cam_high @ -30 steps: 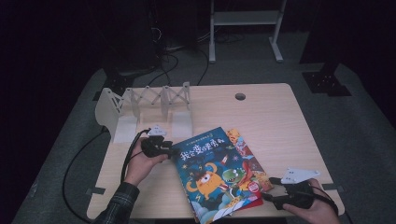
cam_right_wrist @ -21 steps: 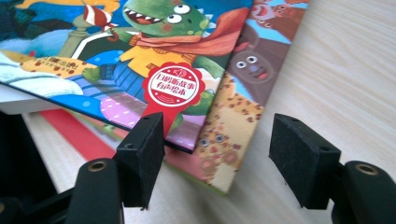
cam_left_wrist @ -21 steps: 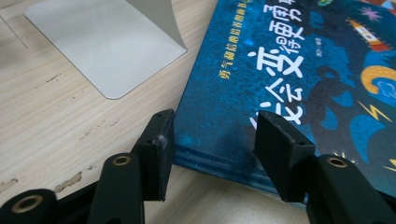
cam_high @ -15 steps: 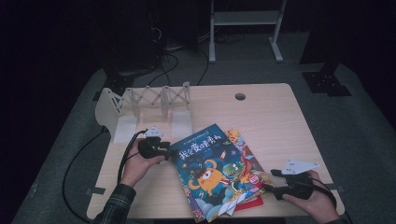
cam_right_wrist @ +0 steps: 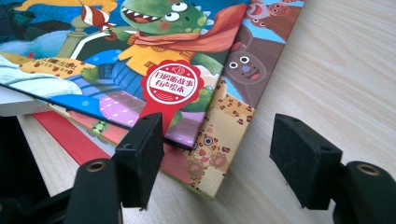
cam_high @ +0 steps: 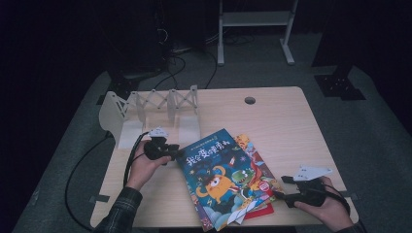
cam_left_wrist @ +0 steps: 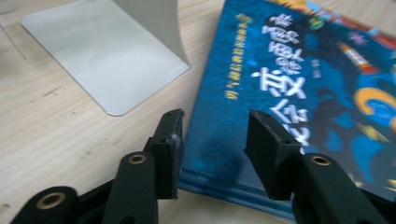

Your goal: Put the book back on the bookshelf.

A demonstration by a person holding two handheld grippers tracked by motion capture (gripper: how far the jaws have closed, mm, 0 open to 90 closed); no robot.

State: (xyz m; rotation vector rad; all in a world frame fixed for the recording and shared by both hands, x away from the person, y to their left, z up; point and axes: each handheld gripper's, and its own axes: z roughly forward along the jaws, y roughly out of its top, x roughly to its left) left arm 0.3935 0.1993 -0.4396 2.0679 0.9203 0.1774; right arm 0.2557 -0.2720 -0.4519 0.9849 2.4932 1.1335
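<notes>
1. A glossy blue picture book (cam_high: 217,175) tops a fanned stack at the wooden table's (cam_high: 286,126) six o'clock.
2. The left gripper (cam_left_wrist: 214,135), jaws parted, straddles its corner.
3. The right gripper (cam_right_wrist: 217,156), jaws parted, faces the stack's corner.

The pale wooden surface (cam_high: 286,126) carries a white folding metal book rack (cam_high: 150,109) at its back left and a stack of colourful picture books (cam_high: 226,179) near the front.
</notes>
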